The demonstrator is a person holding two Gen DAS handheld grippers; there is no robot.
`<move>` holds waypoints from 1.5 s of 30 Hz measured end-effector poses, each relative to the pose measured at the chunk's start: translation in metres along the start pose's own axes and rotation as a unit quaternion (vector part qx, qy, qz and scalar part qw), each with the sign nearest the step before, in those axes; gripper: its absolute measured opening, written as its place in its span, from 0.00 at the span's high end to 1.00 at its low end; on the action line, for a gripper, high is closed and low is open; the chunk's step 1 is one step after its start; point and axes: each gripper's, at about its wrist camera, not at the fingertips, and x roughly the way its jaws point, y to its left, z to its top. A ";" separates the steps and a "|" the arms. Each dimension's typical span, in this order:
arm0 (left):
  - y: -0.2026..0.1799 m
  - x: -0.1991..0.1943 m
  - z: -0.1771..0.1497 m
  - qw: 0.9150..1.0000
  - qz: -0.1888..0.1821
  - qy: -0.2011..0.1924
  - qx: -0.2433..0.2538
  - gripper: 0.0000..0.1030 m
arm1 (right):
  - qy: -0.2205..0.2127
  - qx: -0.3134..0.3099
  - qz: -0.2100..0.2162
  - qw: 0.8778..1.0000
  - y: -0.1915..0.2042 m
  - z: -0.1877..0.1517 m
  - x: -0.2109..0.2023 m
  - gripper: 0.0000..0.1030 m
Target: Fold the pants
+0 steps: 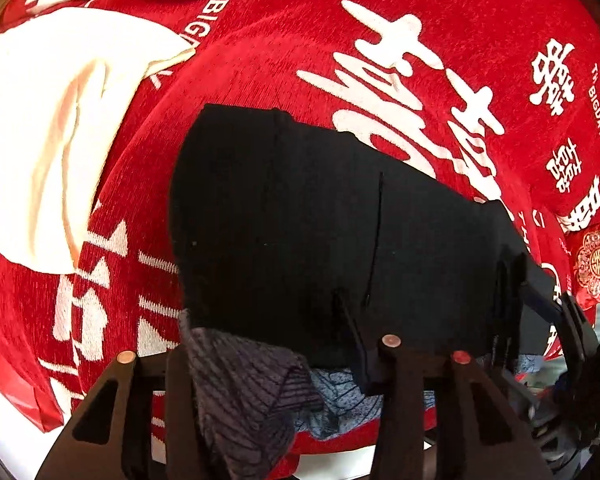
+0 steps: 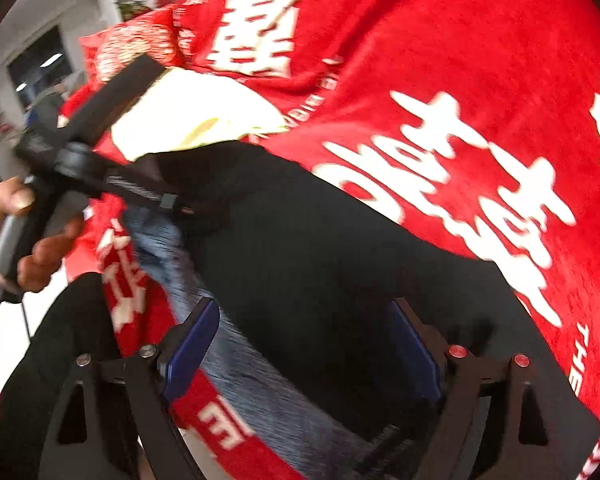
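Note:
Black pants point(image 1: 300, 220) lie folded on a red cloth with white characters point(image 1: 300, 40). In the left wrist view my left gripper point(image 1: 268, 344) stands open at the near edge of the pants, over a grey patterned garment point(image 1: 244, 392). My right gripper point(image 1: 540, 292) shows at the pants' right end there. In the right wrist view the black pants point(image 2: 320, 248) lie between the blue pads point(image 2: 196, 340) of my open right gripper point(image 2: 304, 344). My left gripper point(image 2: 172, 200), held by a hand, touches the pants' far end.
A cream garment point(image 1: 52, 128) lies on the red cloth at the left; it also shows in the right wrist view point(image 2: 192, 116). A red patterned cushion point(image 1: 596, 264) sits at the right edge. A white surface point(image 1: 4, 432) lies beyond the cloth's near edge.

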 end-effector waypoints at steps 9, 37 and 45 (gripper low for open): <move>-0.041 -0.039 -0.010 0.996 0.032 -0.050 0.060 0.79 | 0.023 -0.014 -0.012 1.000 0.005 -0.021 0.010 0.16; -0.256 -0.104 -0.050 0.965 0.048 -0.133 0.223 0.83 | 0.028 0.106 -0.116 0.987 -0.121 -0.128 -0.085 0.12; -0.363 -0.078 -0.090 0.944 0.019 -0.104 0.313 0.83 | 0.030 0.127 -0.141 0.981 -0.148 -0.164 -0.098 0.12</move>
